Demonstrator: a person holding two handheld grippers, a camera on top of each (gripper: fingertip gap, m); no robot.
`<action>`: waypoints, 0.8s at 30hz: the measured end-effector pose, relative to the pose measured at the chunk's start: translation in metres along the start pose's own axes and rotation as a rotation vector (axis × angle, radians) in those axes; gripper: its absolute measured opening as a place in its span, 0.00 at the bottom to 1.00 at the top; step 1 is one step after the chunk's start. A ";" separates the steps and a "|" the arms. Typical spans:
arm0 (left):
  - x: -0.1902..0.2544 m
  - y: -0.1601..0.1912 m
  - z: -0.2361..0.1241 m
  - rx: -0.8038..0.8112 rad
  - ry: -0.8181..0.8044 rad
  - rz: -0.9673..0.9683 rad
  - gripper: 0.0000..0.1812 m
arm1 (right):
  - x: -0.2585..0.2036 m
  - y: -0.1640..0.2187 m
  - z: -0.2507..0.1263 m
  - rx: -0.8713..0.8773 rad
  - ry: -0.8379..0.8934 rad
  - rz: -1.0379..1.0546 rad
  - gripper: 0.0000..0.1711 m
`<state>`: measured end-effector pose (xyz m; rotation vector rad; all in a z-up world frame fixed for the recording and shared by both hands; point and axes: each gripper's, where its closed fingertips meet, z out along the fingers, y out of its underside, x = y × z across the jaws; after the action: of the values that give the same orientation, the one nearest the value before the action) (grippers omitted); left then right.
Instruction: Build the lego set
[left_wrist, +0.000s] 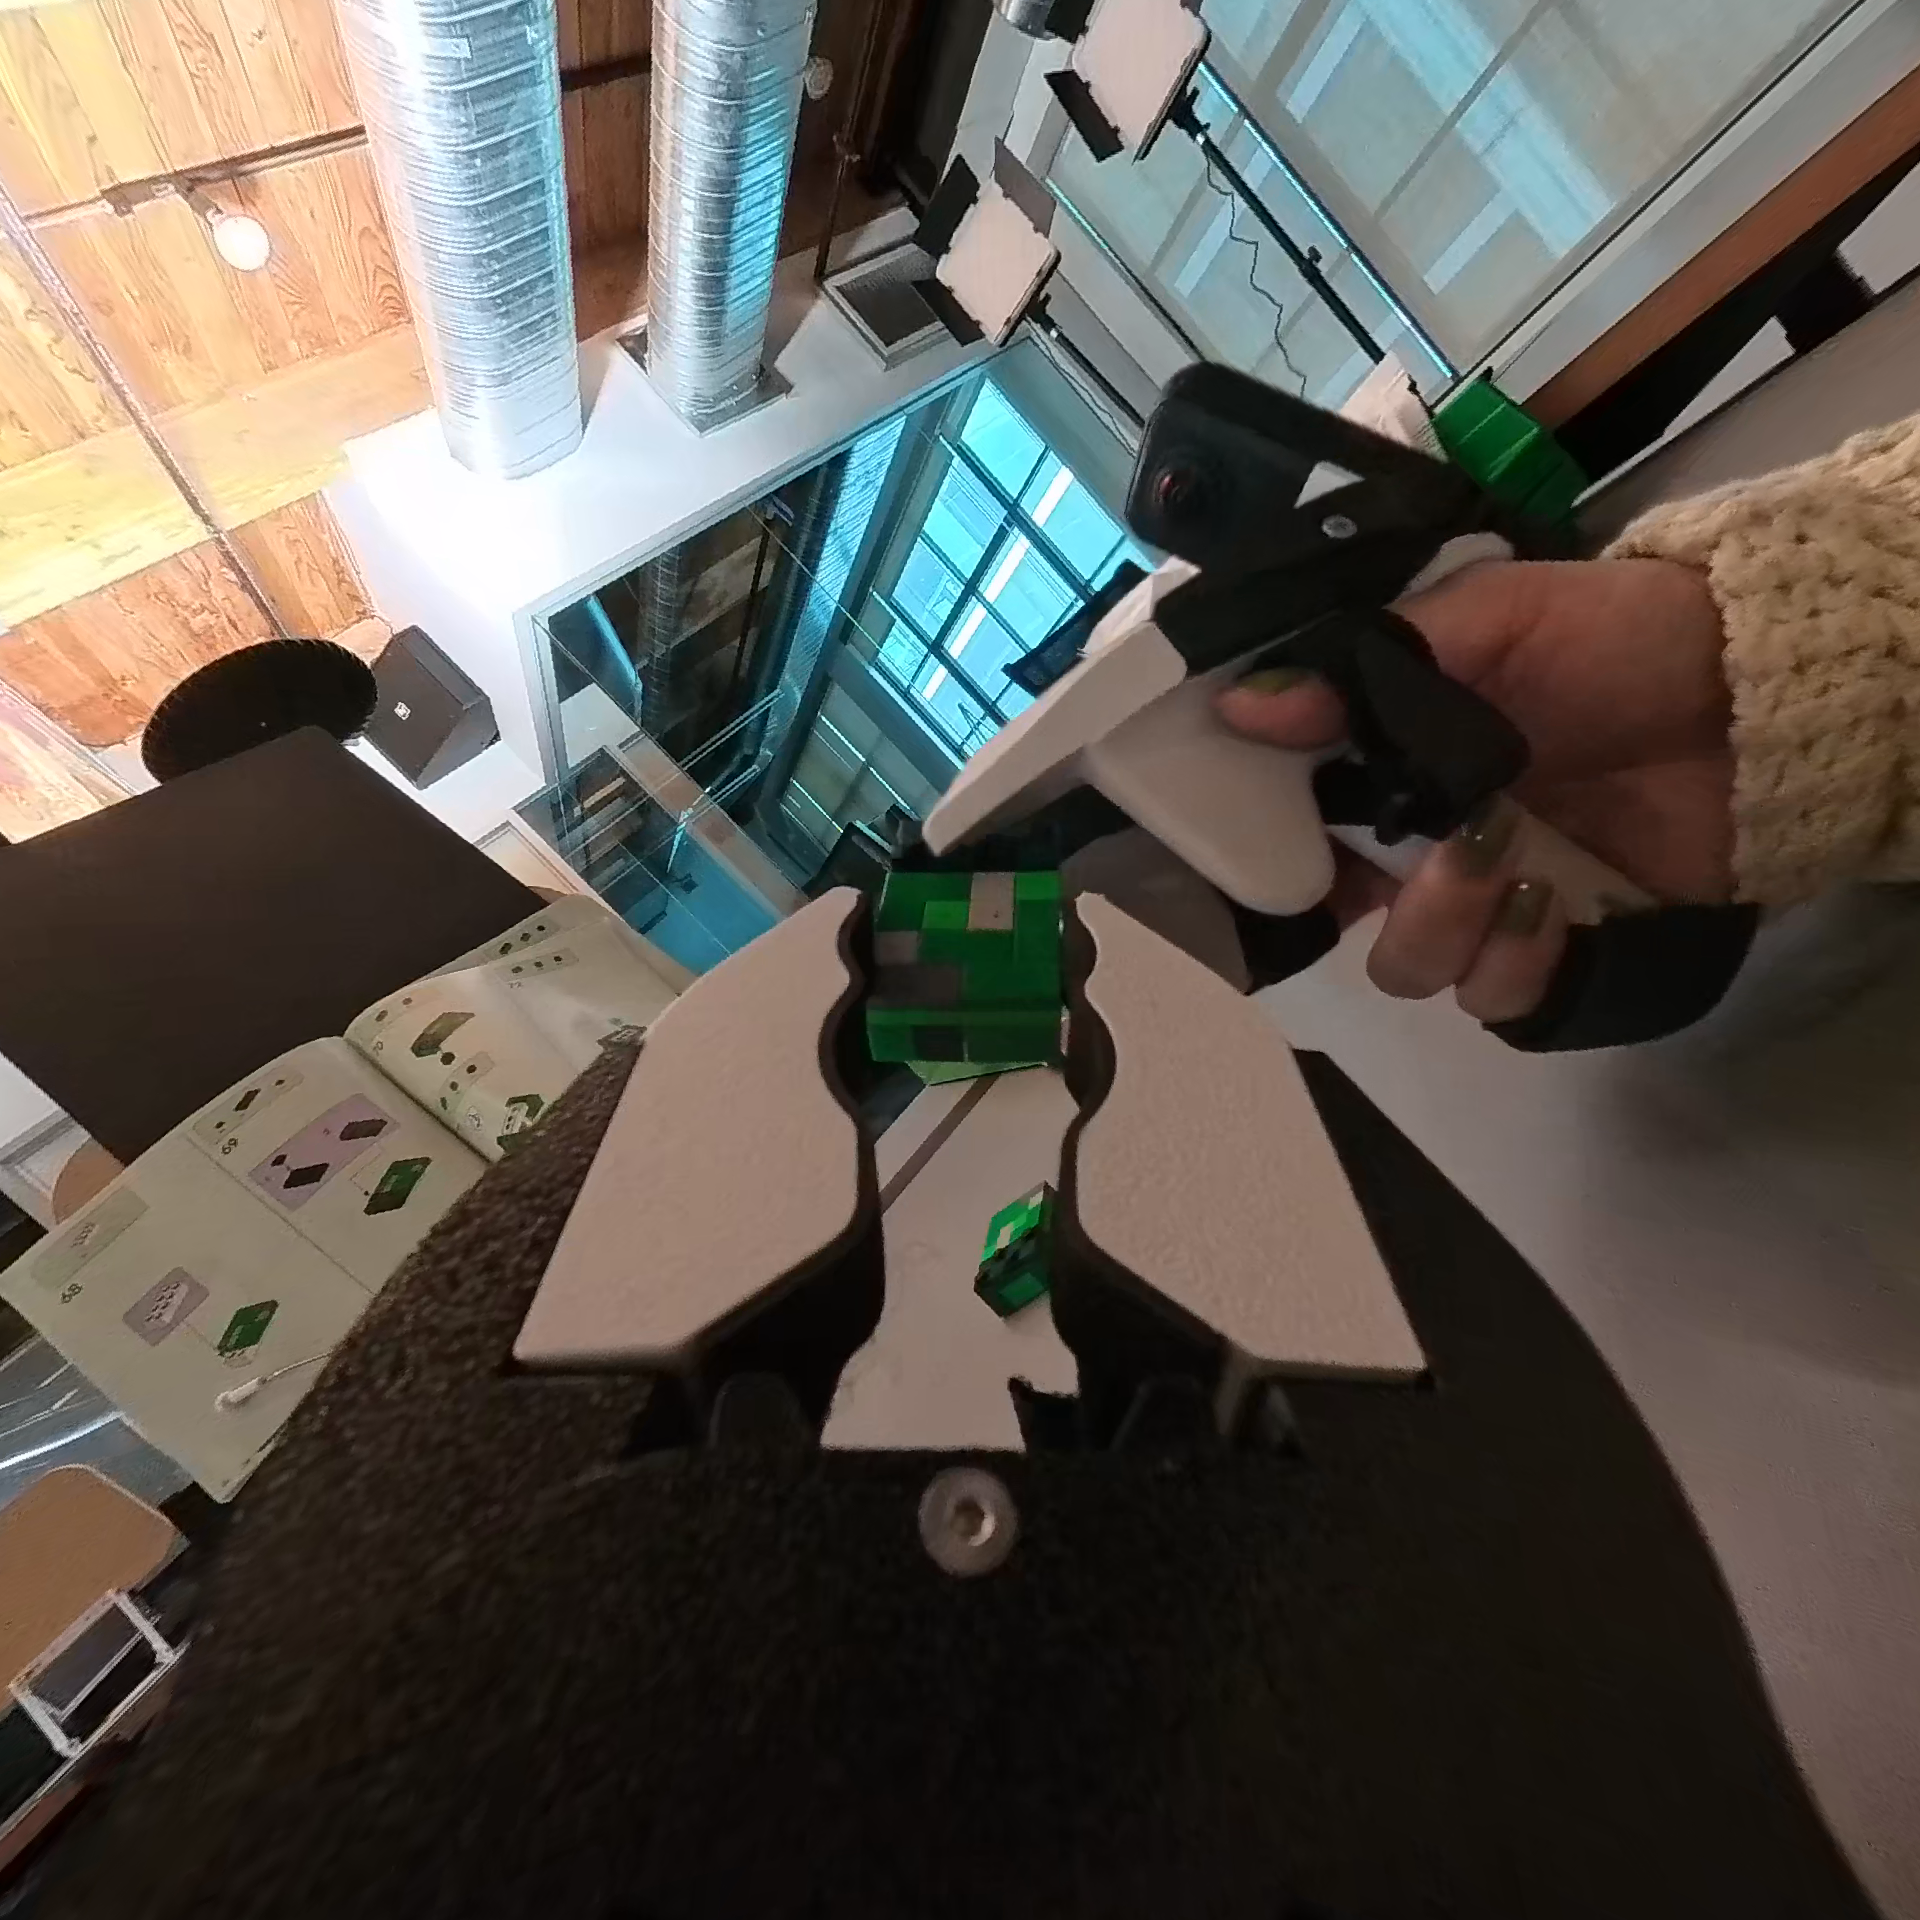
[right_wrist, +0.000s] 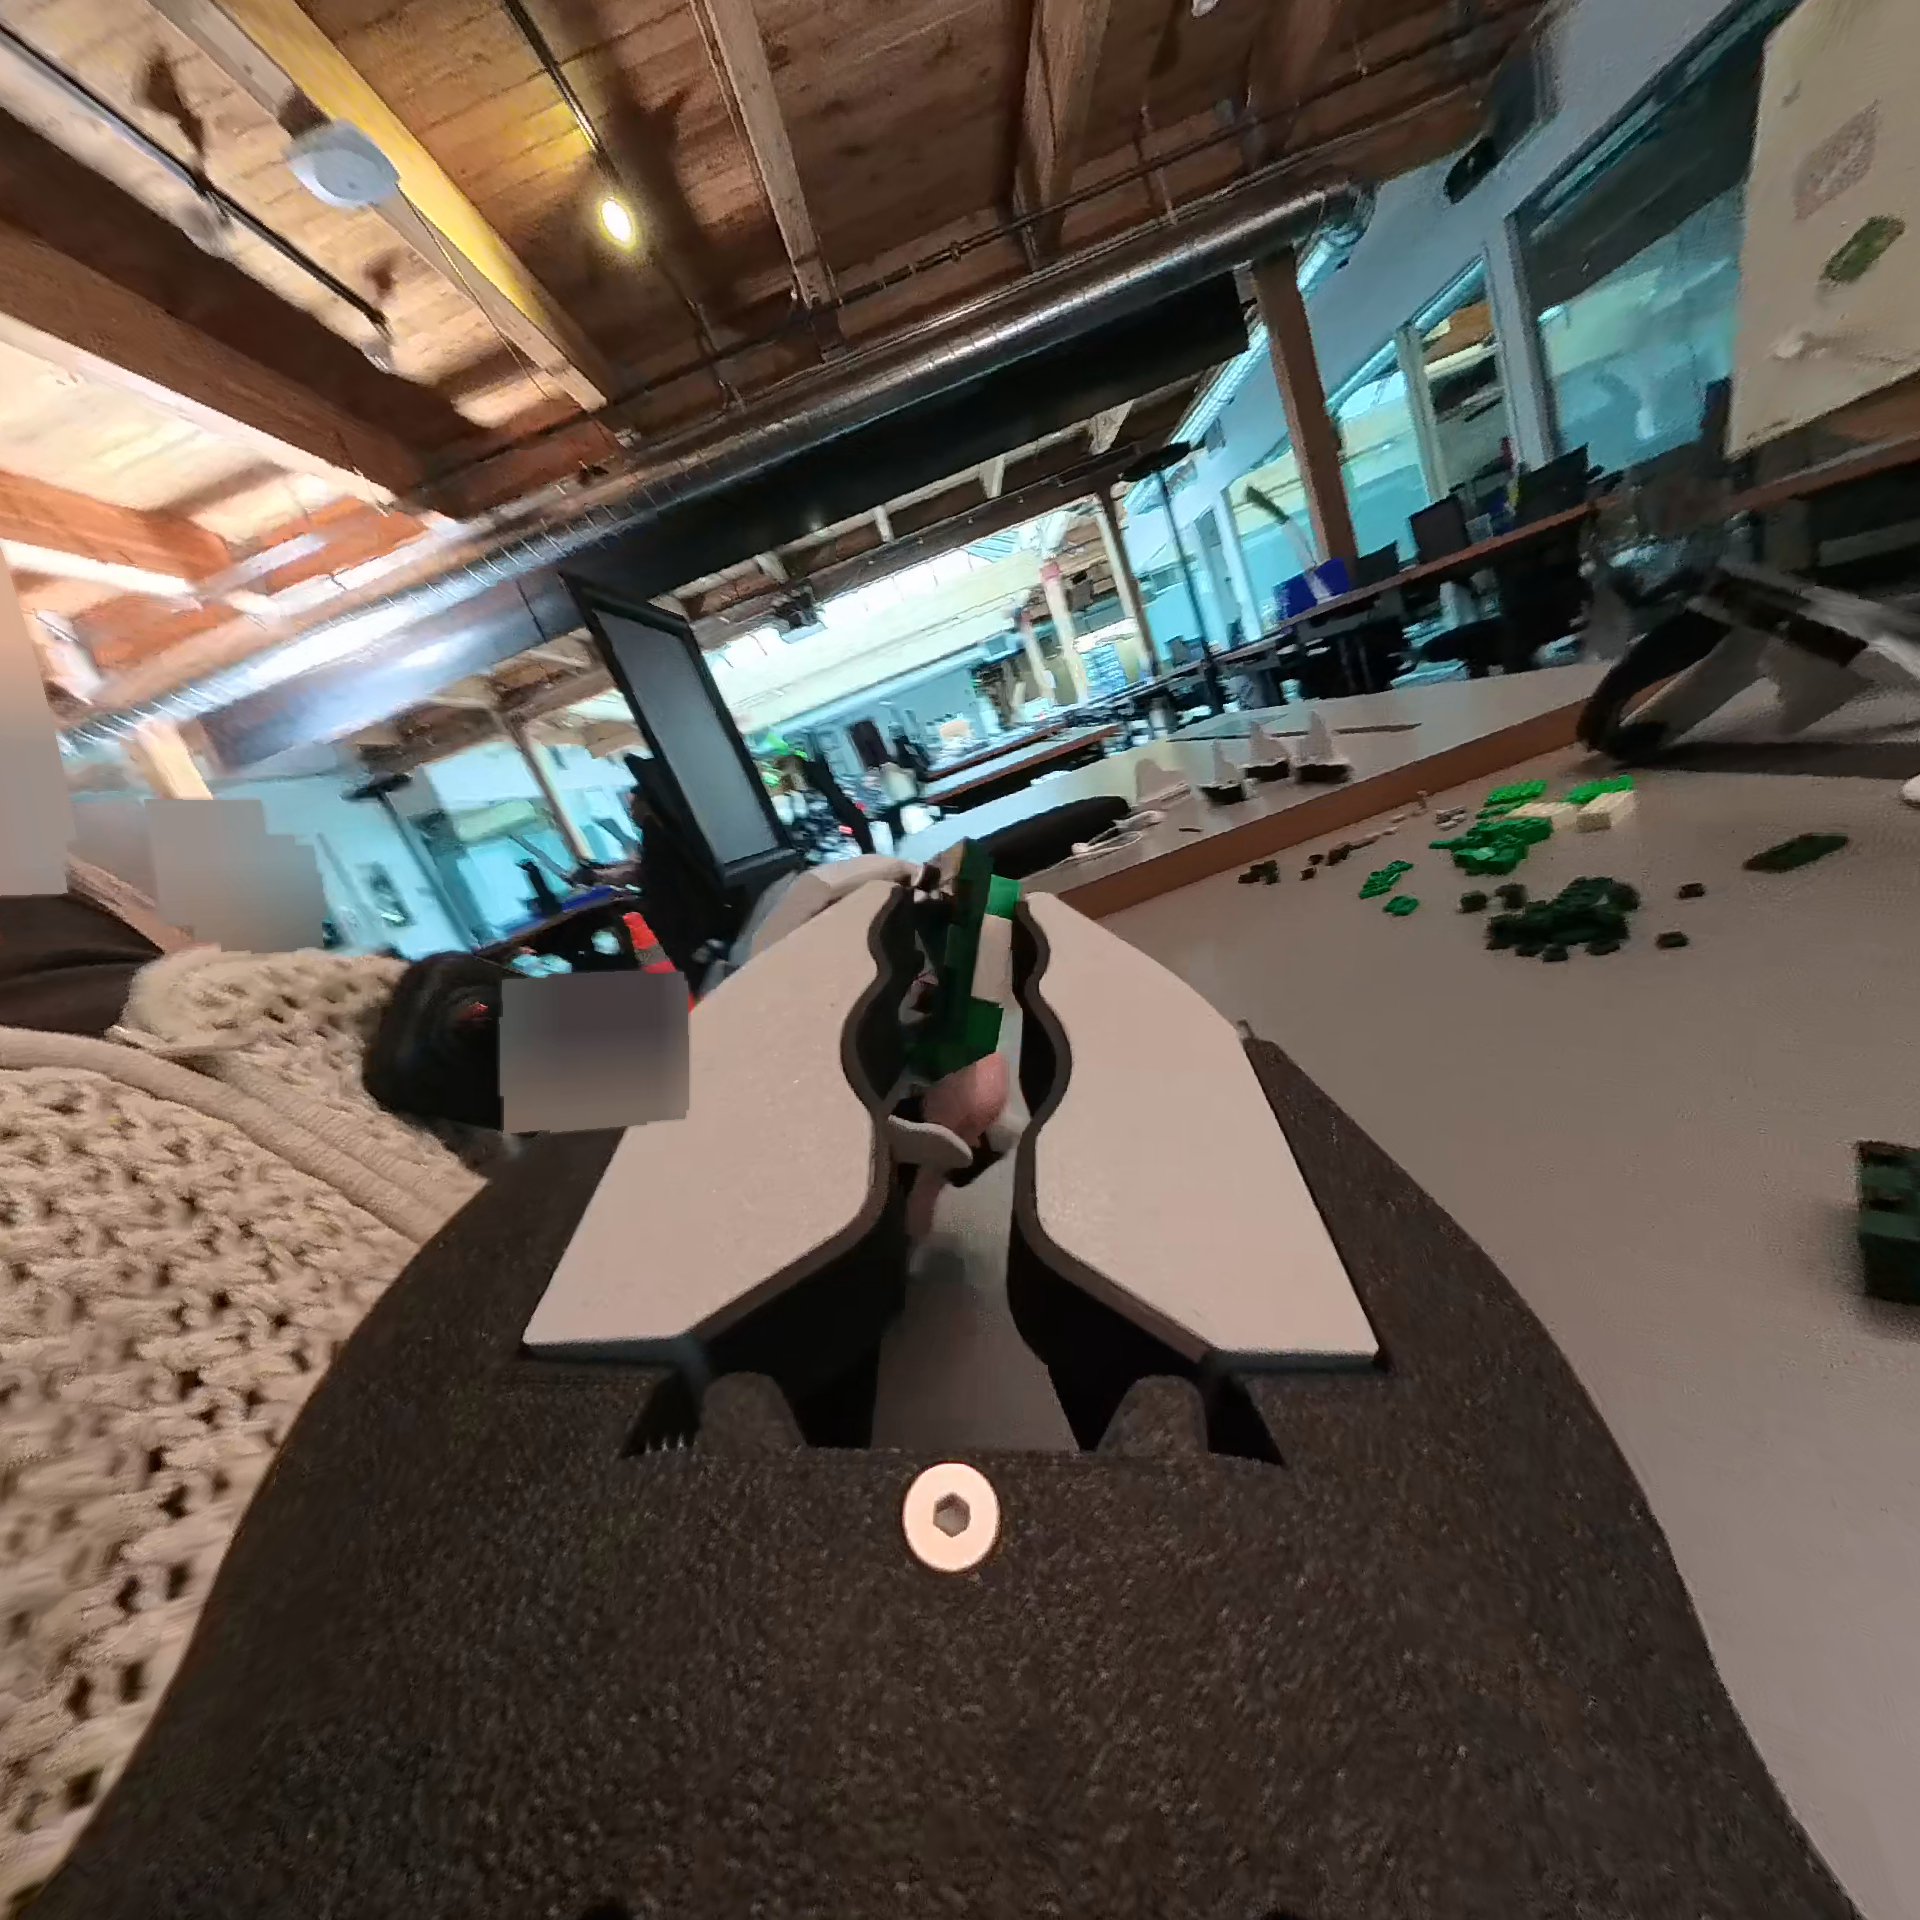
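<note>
My left gripper (left_wrist: 966, 920) is shut on a cube-shaped lego build (left_wrist: 966, 977) of green, grey and black bricks, held above the grey table. The right gripper (left_wrist: 940, 836), in a hand with a cream knit sleeve, has its tips touching the cube's top far edge. In the right wrist view the right gripper (right_wrist: 961, 925) is shut on a thin green lego piece (right_wrist: 961, 966), seen edge-on. The cube is mostly hidden behind it there. A small green lego block (left_wrist: 1018, 1262) lies on the table below.
An open instruction booklet (left_wrist: 312, 1174) lies on the left. Several loose green and dark green bricks (right_wrist: 1538, 904) are scattered across the table (right_wrist: 1455, 1195). A dark green build (right_wrist: 1891, 1216) sits at the right edge. Another green build (left_wrist: 1507, 447) stands farther off. The tips of both grippers are at nearly the same place. Both grippers' tips are roughly 20 cm from the small green lego block (left_wrist: 1018, 1262).
</note>
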<state>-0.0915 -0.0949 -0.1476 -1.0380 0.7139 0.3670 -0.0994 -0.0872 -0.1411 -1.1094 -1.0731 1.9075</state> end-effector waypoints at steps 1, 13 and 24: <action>0.000 0.000 0.000 -0.001 -0.003 -0.001 0.19 | 0.000 0.001 0.001 -0.004 0.007 -0.026 0.10; 0.001 -0.002 -0.001 0.025 0.020 -0.004 0.19 | -0.004 0.008 0.006 -0.034 -0.028 0.021 0.17; 0.007 0.006 0.001 -0.003 0.054 -0.026 0.00 | 0.007 0.008 0.002 -0.041 0.030 0.012 0.11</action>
<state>-0.0898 -0.0919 -0.1557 -1.0622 0.7474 0.3185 -0.1056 -0.0854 -0.1497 -1.1663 -1.0958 1.8795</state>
